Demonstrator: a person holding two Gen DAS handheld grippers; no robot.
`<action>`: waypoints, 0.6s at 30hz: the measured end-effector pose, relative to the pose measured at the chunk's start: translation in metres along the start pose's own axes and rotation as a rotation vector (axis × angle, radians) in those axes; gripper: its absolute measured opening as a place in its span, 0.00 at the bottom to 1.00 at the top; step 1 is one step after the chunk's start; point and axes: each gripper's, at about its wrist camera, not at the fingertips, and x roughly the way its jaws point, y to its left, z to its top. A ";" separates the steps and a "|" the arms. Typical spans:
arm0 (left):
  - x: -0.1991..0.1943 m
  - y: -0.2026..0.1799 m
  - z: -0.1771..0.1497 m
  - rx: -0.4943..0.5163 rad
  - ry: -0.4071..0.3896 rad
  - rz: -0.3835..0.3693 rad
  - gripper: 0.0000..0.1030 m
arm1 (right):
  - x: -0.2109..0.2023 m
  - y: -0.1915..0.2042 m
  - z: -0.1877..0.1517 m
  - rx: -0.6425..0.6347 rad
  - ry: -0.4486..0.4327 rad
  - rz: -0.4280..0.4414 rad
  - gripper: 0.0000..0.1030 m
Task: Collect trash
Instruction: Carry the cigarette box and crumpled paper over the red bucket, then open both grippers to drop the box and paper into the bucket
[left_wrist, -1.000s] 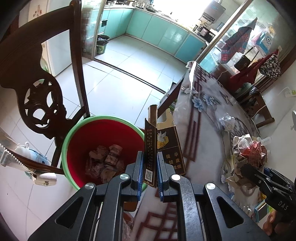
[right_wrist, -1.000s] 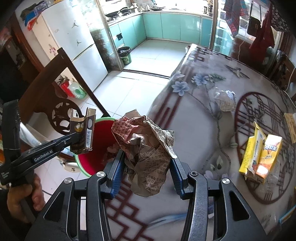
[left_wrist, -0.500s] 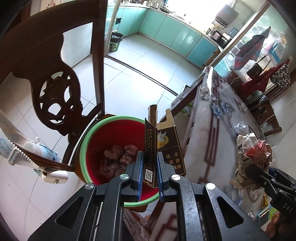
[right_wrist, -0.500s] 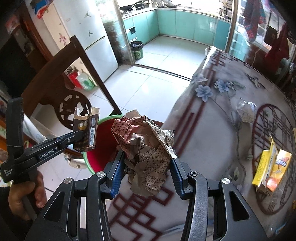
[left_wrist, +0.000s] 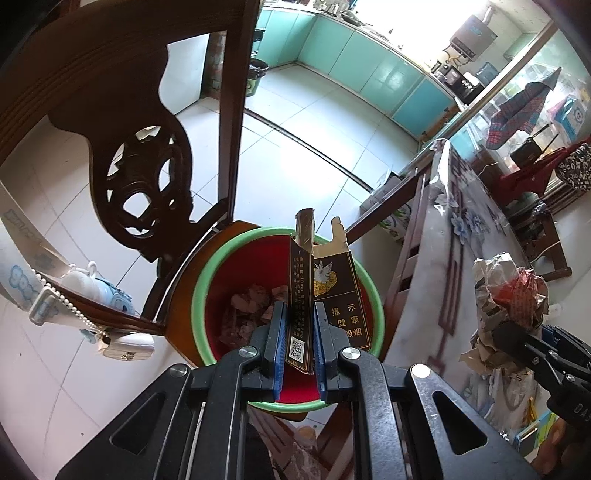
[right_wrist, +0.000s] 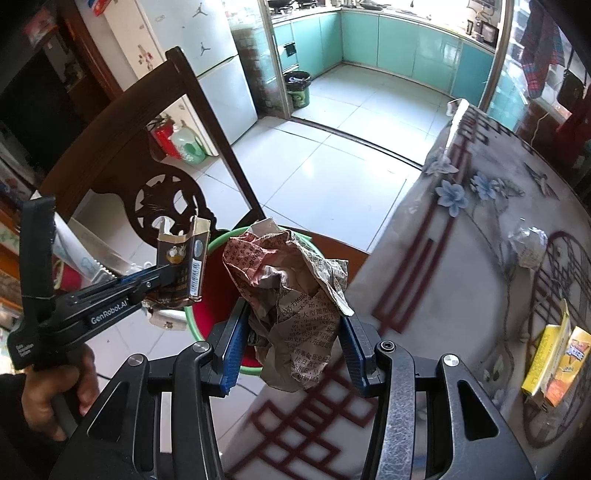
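Looking along the left hand-held gripper, its blue pads are clamped on a flattened dark cigarette pack, which stands upright directly above the red bin with the green rim. Crumpled scraps already lie at the bottom of the bin. The bin sits on the floor between a carved wooden chair and the edge of the table. To the right of the bin, the other tool carries a crumpled paper wad over the table.

From the right wrist, the right hand-held gripper is closed on that crumpled paper wad, which bulges out well above the pads. It hangs over the near rim of the bin, close to the table edge. A yellow carton and a small clear wrapper lie on the table, well away from the bin.

The step in hand looks like dropping both pieces. The pack seems well centred, so opening the left jaws there should suffice. The wad probably needs to go a little farther past the rim before release, since its loose flaps could catch on the rim or the table edge and spill to the floor.
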 end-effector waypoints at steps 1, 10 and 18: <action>0.001 0.002 0.000 -0.003 0.003 0.004 0.10 | 0.002 0.002 0.001 -0.003 0.003 0.003 0.44; 0.014 0.014 0.006 -0.003 0.024 0.014 0.10 | 0.016 0.016 0.011 -0.027 0.009 0.010 0.44; 0.024 0.013 0.013 0.011 0.044 0.020 0.10 | 0.023 0.024 0.014 -0.036 0.012 0.019 0.45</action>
